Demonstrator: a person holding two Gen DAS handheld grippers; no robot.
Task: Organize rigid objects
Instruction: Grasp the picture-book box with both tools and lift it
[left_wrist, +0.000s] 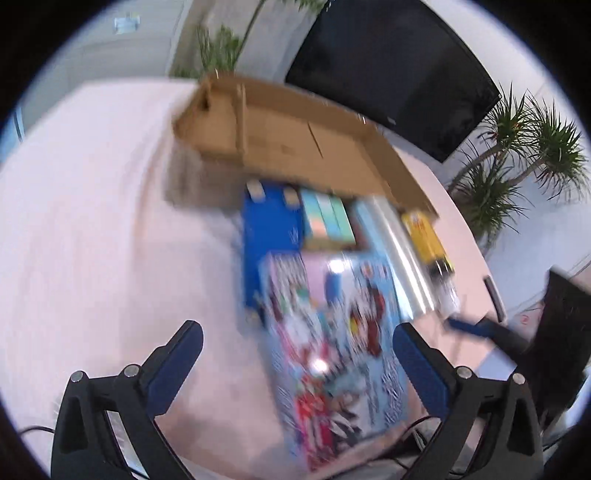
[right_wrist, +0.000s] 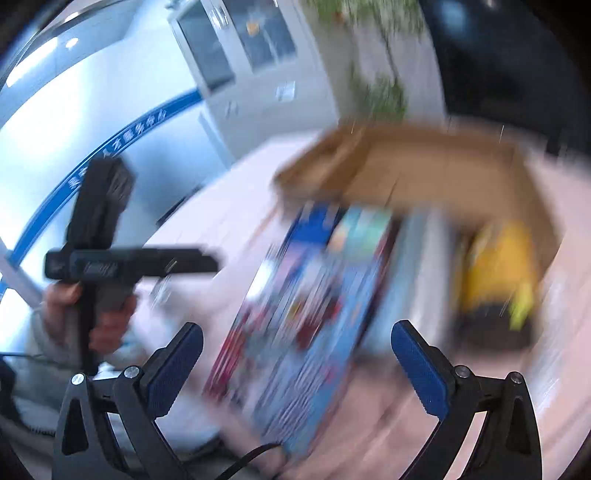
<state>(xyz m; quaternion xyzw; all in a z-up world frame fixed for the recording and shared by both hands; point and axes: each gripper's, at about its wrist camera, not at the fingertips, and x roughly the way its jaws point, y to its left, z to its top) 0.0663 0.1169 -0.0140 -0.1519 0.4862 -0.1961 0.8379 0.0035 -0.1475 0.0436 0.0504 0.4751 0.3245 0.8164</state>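
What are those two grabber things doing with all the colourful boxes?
A person is tidying boxes into a cardboard box on a pale pink table. Both grabbers are open and holding nothing right now: the left gripper and the right gripper have their blue fingers spread wide over a big colourful picture box. Beside it lie a blue box and a yellow box. Everything is blurry.

L tool (left_wrist: 297, 341): jaws wide, empty | R tool (right_wrist: 297, 341): jaws wide, empty
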